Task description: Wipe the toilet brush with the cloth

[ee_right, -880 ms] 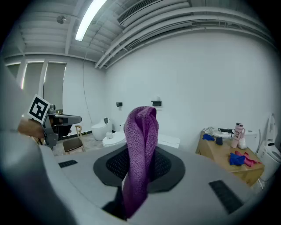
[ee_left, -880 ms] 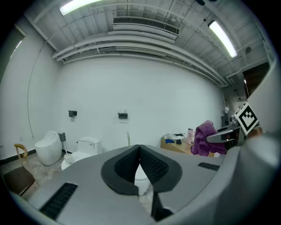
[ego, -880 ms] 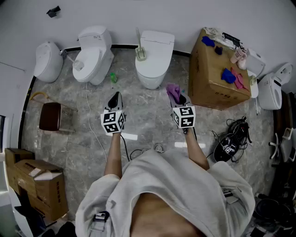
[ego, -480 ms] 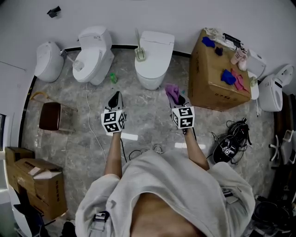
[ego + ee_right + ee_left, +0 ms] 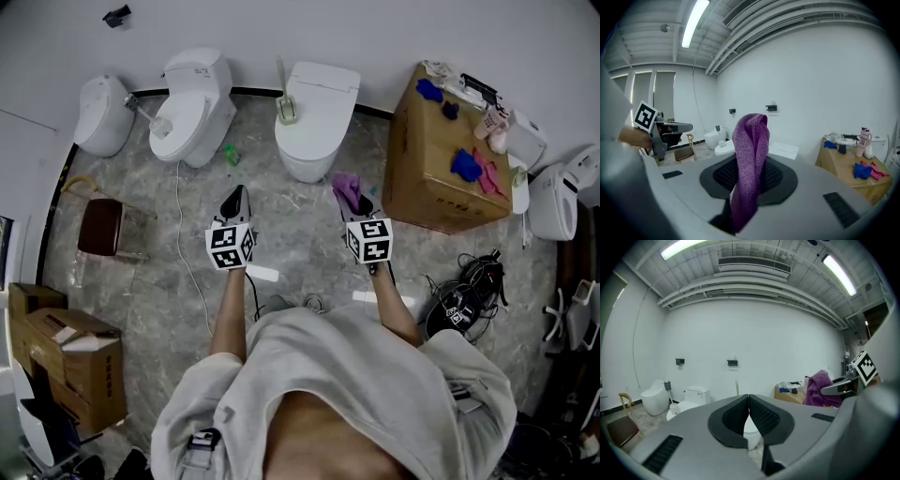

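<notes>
The toilet brush (image 5: pixel 284 103) stands in its holder against the left side of the middle toilet (image 5: pixel 314 117); its pale handle (image 5: pixel 737 387) also shows in the left gripper view. A purple cloth (image 5: pixel 348 190) (image 5: pixel 750 154) hangs pinched in my right gripper (image 5: pixel 358 202) (image 5: pixel 749 174), held over the floor a short way before that toilet. My left gripper (image 5: pixel 234 201) (image 5: pixel 749 414) hovers to its left, shut and empty, pointing toward the toilets. From the left gripper view, the cloth (image 5: pixel 818 388) appears at the right.
A second toilet (image 5: pixel 190 111) with its own brush cup (image 5: pixel 159 123) and a third (image 5: pixel 98 114) line the back wall. A cardboard box (image 5: pixel 433 178) carrying blue and pink cloths stands right. A chair (image 5: pixel 100 228), cartons (image 5: pixel 67 361) and tangled cables (image 5: pixel 462 298) ring the floor.
Both grippers hold almost the same pose; the right one with the cloth has drifted slightly left. The head view has shifted a little over the scene.
</notes>
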